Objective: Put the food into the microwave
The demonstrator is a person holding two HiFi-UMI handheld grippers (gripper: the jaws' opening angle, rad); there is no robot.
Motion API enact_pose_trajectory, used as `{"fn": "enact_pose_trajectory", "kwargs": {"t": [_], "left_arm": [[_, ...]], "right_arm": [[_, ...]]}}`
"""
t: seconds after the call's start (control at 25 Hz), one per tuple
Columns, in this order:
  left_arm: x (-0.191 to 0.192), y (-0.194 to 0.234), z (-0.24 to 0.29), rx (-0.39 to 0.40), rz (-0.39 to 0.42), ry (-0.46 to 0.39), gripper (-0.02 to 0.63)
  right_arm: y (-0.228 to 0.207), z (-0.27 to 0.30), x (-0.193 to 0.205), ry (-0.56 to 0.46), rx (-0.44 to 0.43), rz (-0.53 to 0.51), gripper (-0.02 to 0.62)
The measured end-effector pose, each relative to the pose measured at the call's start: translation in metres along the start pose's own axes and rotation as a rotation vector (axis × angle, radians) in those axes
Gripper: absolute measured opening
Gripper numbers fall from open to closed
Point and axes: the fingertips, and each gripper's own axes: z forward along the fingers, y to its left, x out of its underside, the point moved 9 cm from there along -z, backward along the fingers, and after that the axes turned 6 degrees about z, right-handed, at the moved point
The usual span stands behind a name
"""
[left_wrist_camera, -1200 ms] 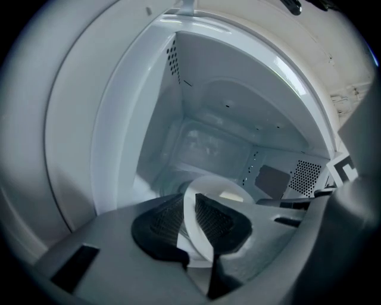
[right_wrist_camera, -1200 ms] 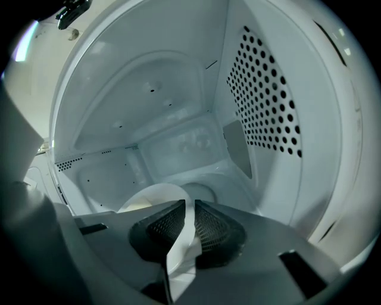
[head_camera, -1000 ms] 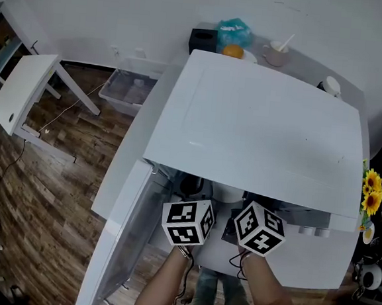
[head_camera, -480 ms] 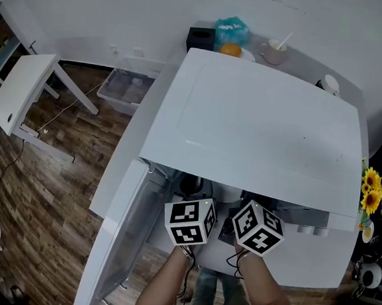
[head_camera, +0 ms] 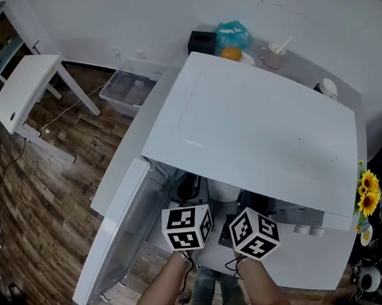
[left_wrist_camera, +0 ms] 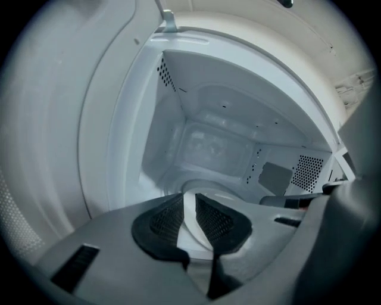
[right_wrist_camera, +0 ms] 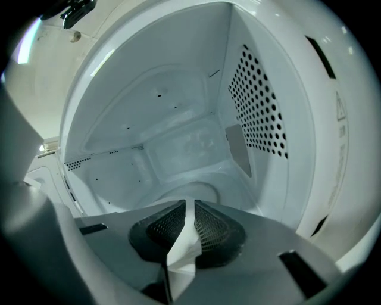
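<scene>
Microwave oven [head_camera: 259, 128], white and box-shaped, seen from above and filling the centre of the head view; its white door [head_camera: 120, 235] is swung open toward the lower left of the frame. Left gripper [left_wrist_camera: 189, 219], grey with black meshed pads, jaws clenched on the thin white rim of a white round dish [head_camera: 224, 191]; its black-and-white marker cube [head_camera: 186, 226] sits at lower centre of the head view. Right gripper [right_wrist_camera: 189, 229], same make, jaws likewise clamped on a thin white edge, with its marker cube [head_camera: 254, 234] just right of the first. Dish held between the two grippers at the oven's open mouth, partly tucked under the front edge of the oven top in the head view; the food itself cannot be made out in any view. Oven cavity [left_wrist_camera: 208, 143], pale and lit, fills the middle of both gripper views, with a perforated side wall [right_wrist_camera: 259, 107] at the right of the right gripper view and a round turntable [right_wrist_camera: 184, 192] low at centre, just beyond the pads. Items behind the oven, along the top of the head view: small black box [head_camera: 202, 40], crumpled teal bag [head_camera: 232, 34], orange round fruit [head_camera: 231, 52], pale cup with a stick in it [head_camera: 275, 54]. Yellow sunflowers [head_camera: 367, 190] at the right edge. White table [head_camera: 23, 91] at upper left, clear plastic bin [head_camera: 127, 88] beside it, brown wooden plank floor [head_camera: 34, 194] down the left side.
</scene>
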Motion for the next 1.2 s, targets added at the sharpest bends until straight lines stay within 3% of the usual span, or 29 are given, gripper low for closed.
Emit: {"fn": "enact_pose_trajectory", "kwargs": {"t": [0.2,0.44,0.8,1.2], "left_arm": [[0.002,-0.007,-0.025,0.011,-0.02,0.001,0.063],[0.006,-0.025,-0.066,0.012,-0.007,0.003,0.011],[-0.002,-0.056,-0.122,0.003,-0.052,-0.007,0.003],[-0.014,-0.091,-0.171,-0.012,-0.026,-0.024,0.003]], "right_arm": [[0.008,-0.019,0.004,0.03,-0.085,-0.092,0.05],[0.012,-0.055,0.001,0.061,-0.192,-0.206,0.034],[0.007,-0.109,-0.017,0.099,-0.278,-0.26,0.026],[-0.007,-0.165,-0.025,0.118,-0.325,-0.256,0.025]]}}
